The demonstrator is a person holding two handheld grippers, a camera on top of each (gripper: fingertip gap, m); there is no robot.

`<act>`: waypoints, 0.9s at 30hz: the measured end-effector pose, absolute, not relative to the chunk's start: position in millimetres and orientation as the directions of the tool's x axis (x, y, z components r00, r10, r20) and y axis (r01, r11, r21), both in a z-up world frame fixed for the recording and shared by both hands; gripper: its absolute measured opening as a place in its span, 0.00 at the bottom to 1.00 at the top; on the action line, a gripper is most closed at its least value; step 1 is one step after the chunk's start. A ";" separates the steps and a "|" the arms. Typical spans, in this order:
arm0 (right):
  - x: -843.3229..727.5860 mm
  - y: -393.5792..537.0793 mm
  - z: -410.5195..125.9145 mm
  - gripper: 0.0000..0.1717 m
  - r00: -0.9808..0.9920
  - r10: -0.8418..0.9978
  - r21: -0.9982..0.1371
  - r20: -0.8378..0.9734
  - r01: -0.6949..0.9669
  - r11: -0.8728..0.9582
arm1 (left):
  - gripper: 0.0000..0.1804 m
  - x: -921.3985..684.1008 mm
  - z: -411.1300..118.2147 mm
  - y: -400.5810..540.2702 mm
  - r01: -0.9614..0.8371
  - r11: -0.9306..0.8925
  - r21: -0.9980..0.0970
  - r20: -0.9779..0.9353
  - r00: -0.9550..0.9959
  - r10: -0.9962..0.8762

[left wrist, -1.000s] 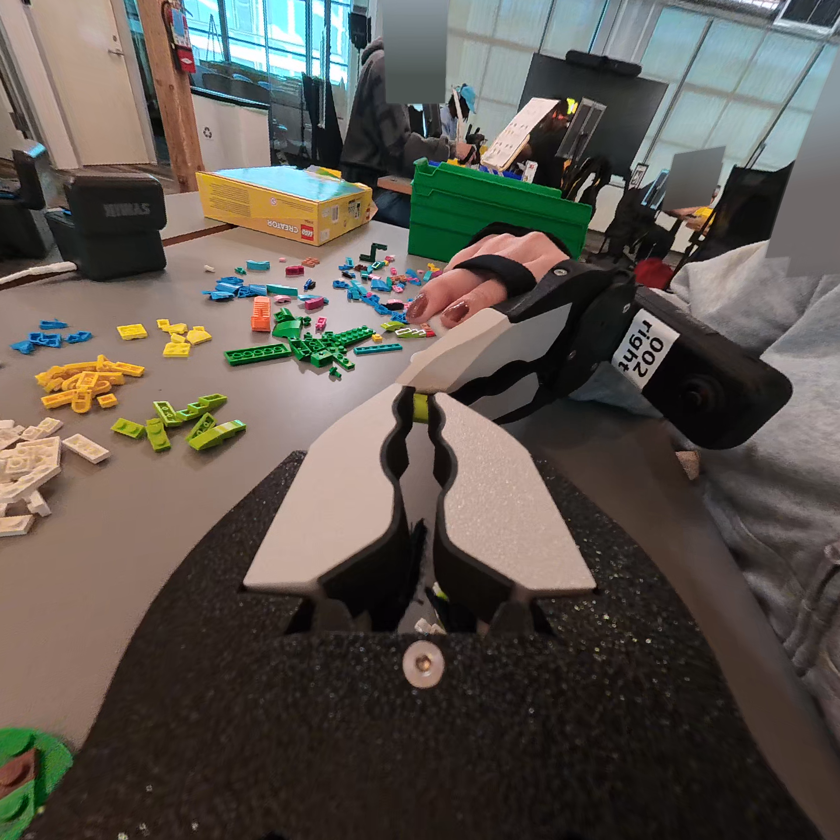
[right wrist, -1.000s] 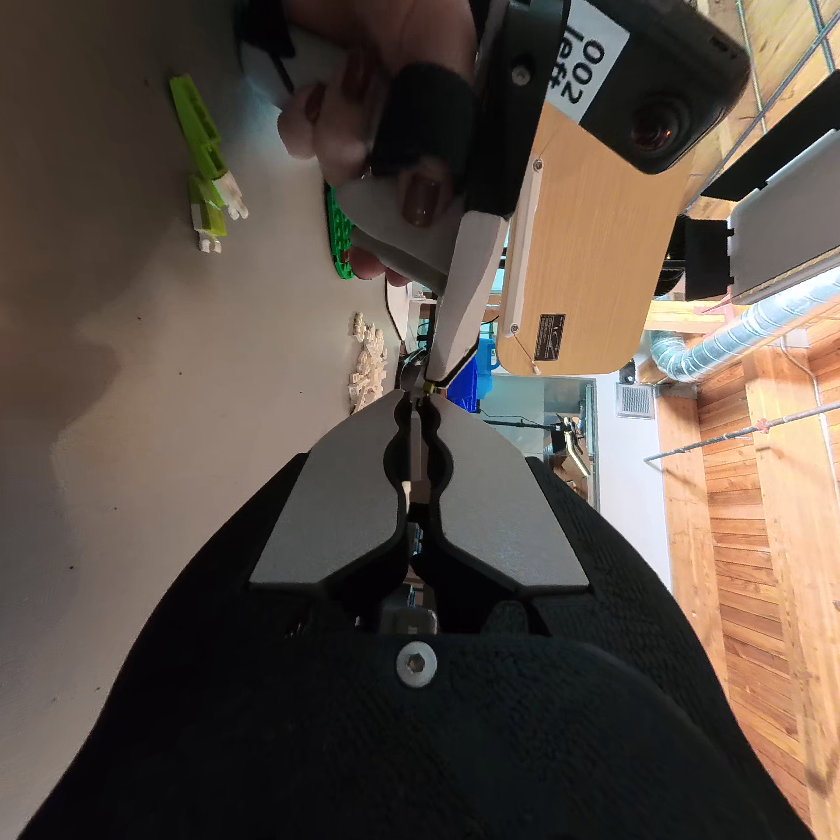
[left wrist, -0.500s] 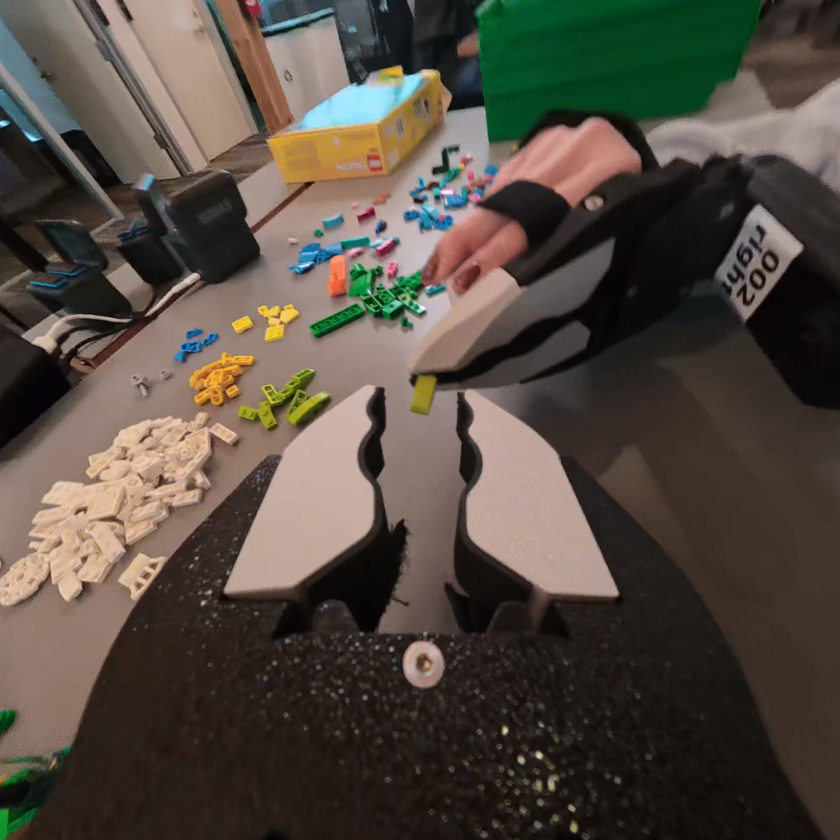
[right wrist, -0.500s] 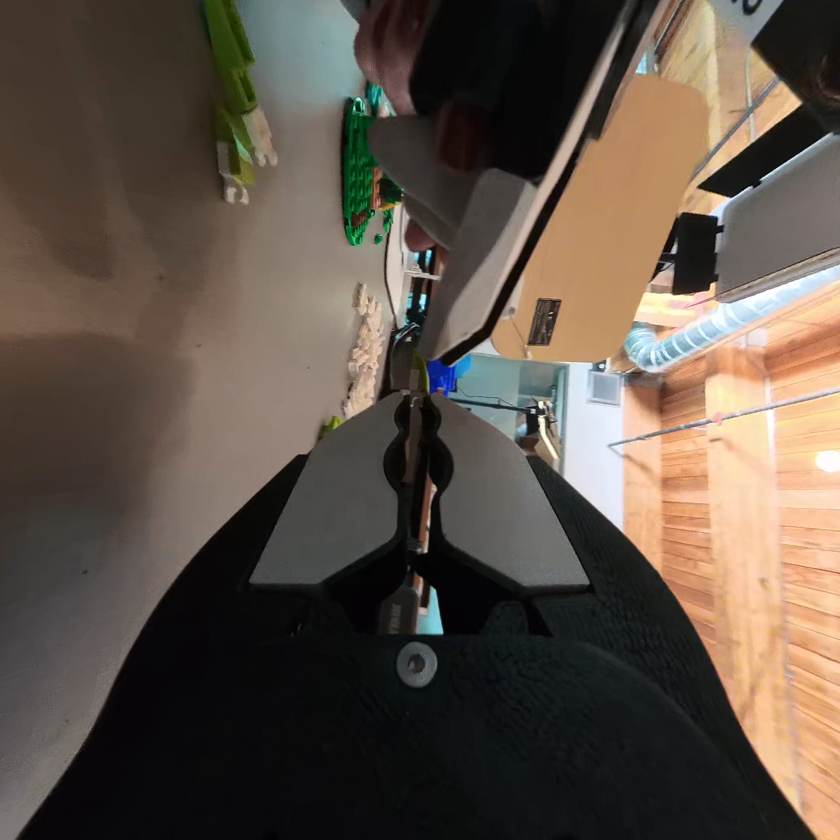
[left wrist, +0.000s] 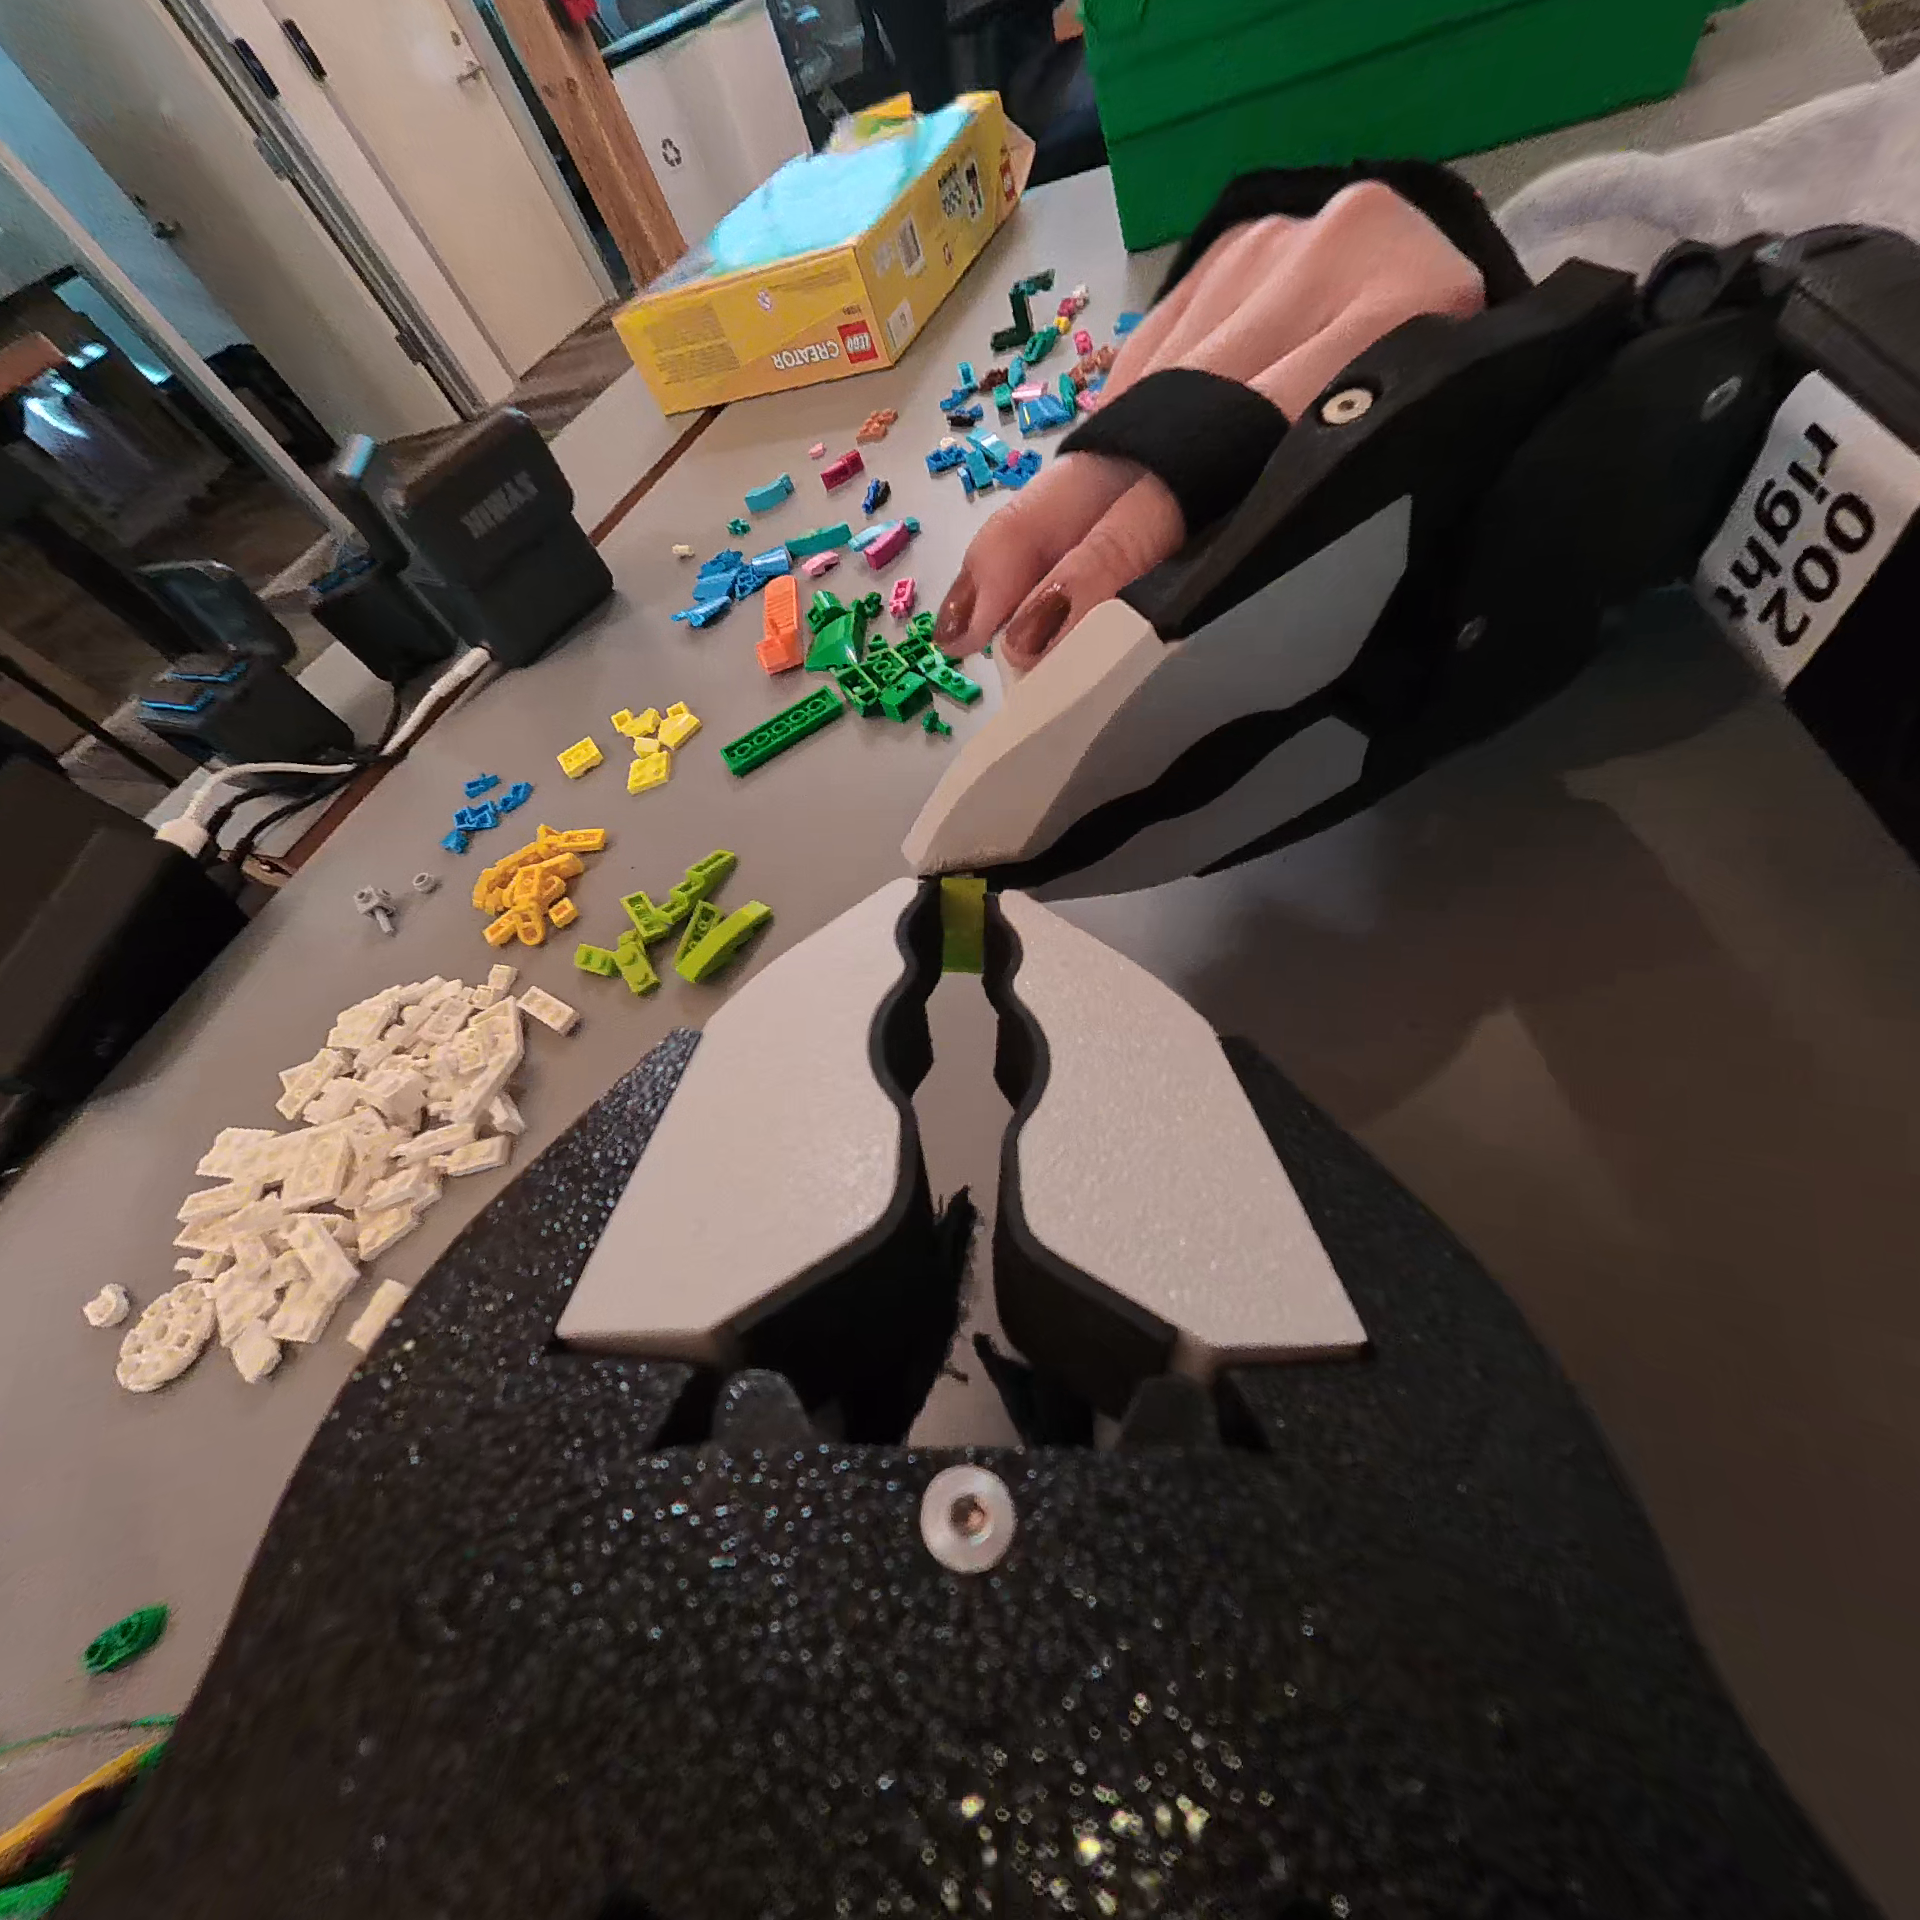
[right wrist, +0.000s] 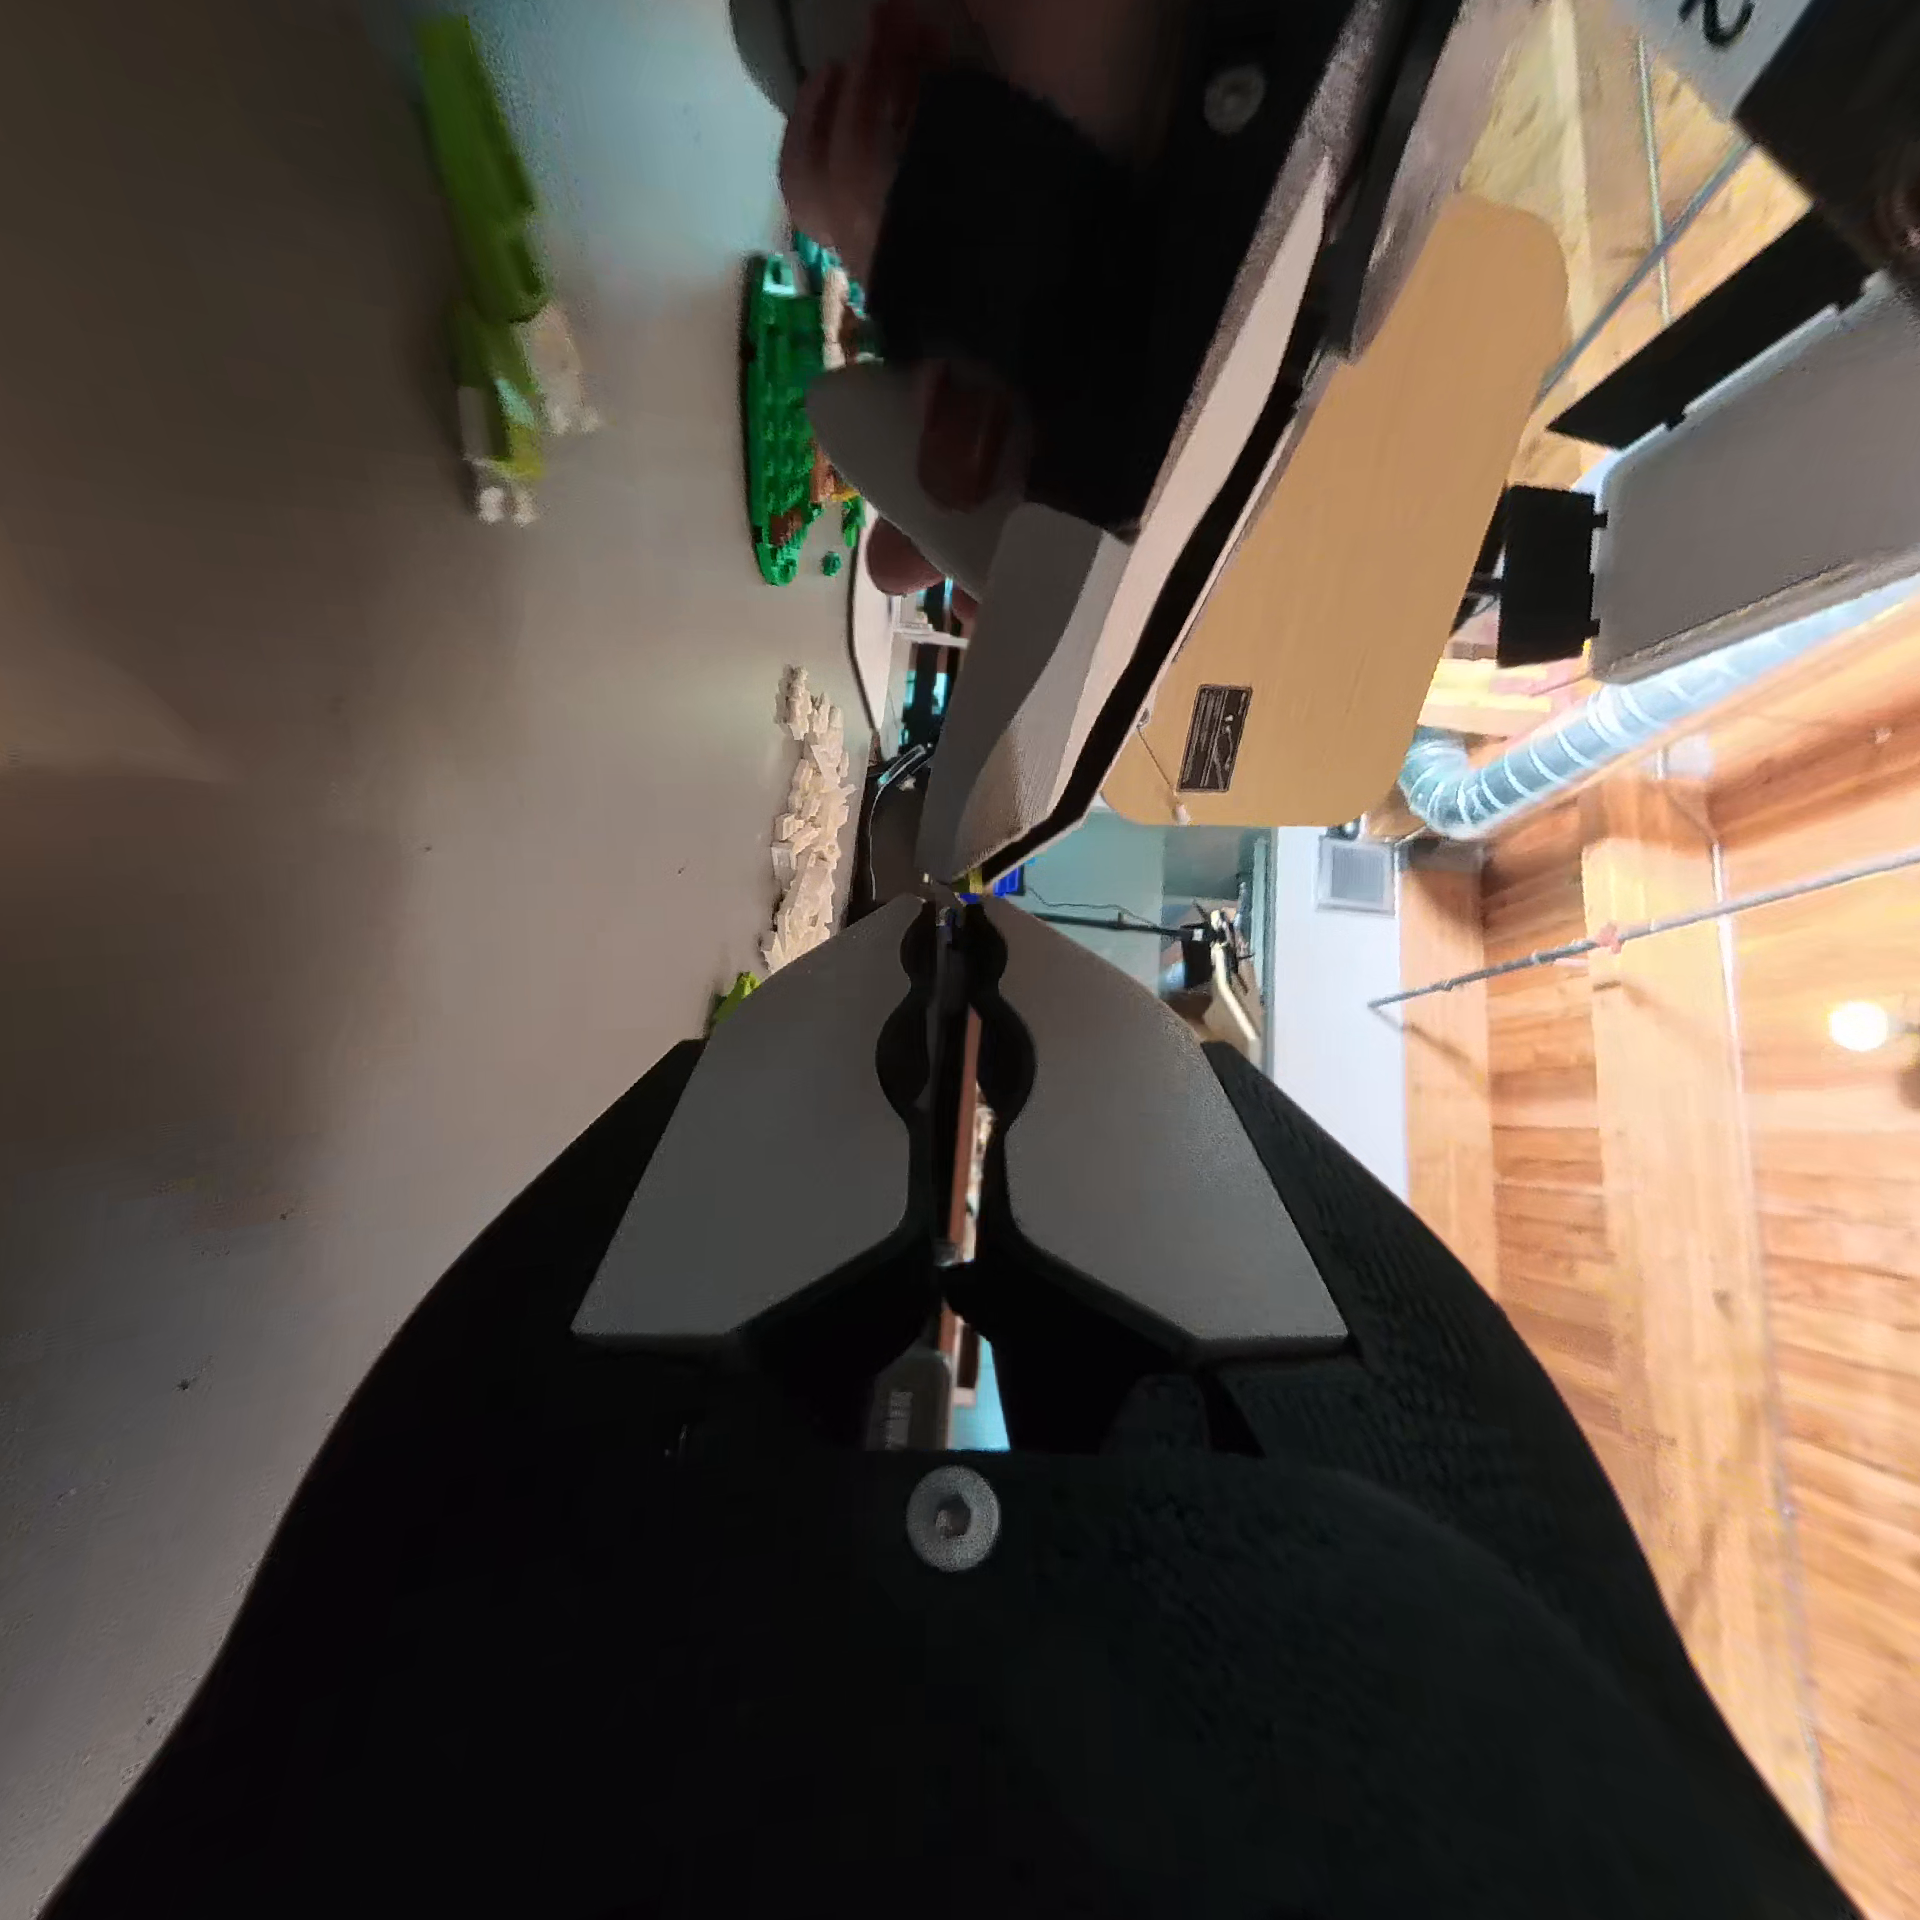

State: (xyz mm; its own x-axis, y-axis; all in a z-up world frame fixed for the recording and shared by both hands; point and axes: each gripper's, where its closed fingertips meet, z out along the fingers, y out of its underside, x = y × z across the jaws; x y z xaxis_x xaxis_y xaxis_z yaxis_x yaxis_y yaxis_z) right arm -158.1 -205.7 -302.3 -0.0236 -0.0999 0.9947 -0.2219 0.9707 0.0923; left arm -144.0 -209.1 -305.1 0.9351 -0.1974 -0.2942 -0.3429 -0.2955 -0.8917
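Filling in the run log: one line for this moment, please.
left tongs: shut on lime brick | right tongs: shut on same brick's far end | above grey table | lime pile nearest

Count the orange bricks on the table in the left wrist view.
1: a ridged orange brick lies beside the dark green pile, beyond the yellow plates. Others may be hidden in the mixed pile behind the hand.

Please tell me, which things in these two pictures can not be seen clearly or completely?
- Lime green piece between the left gripper fingertips: its far end is hidden by the right gripper tip in the left wrist view; in the right wrist view it is too small.
- Green plate build: partly covered by the hand, right wrist view.
- Lime and white pieces: blurred, right wrist view.
- Green bin: cut off by the top edge, left wrist view.
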 end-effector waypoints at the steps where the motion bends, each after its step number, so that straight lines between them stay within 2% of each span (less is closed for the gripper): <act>1: -158.5 -205.9 -301.0 0.02 -0.032 -0.082 0.073 0.996 -0.215 0.974 | 0.04 -144.3 -302.3 -209.5 -0.350 -0.287 -0.892 -0.307 0.933 -0.186; 4: -157.6 -206.2 -301.9 0.01 -0.065 -0.052 0.037 0.997 -0.219 0.975 | 0.04 -142.4 -298.0 -209.7 -0.372 -0.265 -0.890 -0.340 0.927 -0.161; 11: -154.2 -207.2 -311.4 0.01 -0.149 -0.041 0.006 0.988 -0.223 0.975 | 0.03 -139.2 -295.4 -211.2 -0.238 -0.236 -0.942 -0.194 0.962 -0.193; 12: -150.5 -205.8 -339.9 0.02 -0.295 -0.107 0.038 0.949 -0.228 0.973 | 0.00 -137.4 -271.8 -212.4 -0.169 -0.110 -0.979 -0.148 0.972 -0.181; 13: -150.5 -206.4 -355.1 0.02 -0.288 -0.140 0.073 0.947 -0.232 0.970 | 0.00 -141.7 -245.1 -217.4 -0.091 -0.031 -0.995 -0.084 0.980 -0.178; 14: -146.7 -211.0 -357.7 0.02 -0.295 -0.194 0.113 0.936 -0.270 0.956 | 0.00 -155.2 -229.0 -223.7 -0.115 0.018 -0.993 -0.116 0.986 -0.118; 16: -151.1 -206.8 -351.3 0.02 -0.269 -0.136 0.071 0.953 -0.239 0.968 | 0.00 -176.0 -241.6 -231.8 -0.140 -0.037 -0.989 -0.139 0.990 -0.030; 18: -155.1 -201.0 -352.5 0.02 -0.284 -0.101 0.042 0.954 -0.205 0.978 | 0.00 -176.8 -260.7 -227.1 -0.100 -0.110 -0.989 -0.094 0.994 -0.057; 20: -159.9 -198.8 -346.2 0.02 -0.255 -0.018 -0.025 0.967 -0.168 0.986 | 0.00 -174.9 -274.3 -219.1 -0.115 -0.176 -0.978 -0.104 0.992 -0.069; 22: -163.7 -195.1 -338.1 0.02 -0.222 0.076 -0.107 0.972 -0.134 0.985 | 0.04 -174.2 -290.4 -214.7 -0.130 -0.241 -0.962 -0.118 0.991 -0.066; 23: -164.7 -194.3 -335.5 0.02 -0.232 0.162 -0.193 0.959 -0.121 0.974 | 0.08 -173.1 -294.9 -213.0 -0.133 -0.258 -0.957 -0.119 0.991 -0.068; 25: -165.5 -195.8 -329.1 0.02 -0.292 0.392 -0.434 0.872 -0.092 0.896 | 0.14 -166.4 -295.3 -209.7 -0.140 -0.246 -0.959 -0.121 0.988 -0.093; 27: -166.4 -196.1 -318.7 0.02 -0.332 0.557 -0.608 0.761 -0.065 0.792 | 0.14 -162.4 -293.8 -208.6 -0.174 -0.221 -0.960 -0.155 0.983 -0.100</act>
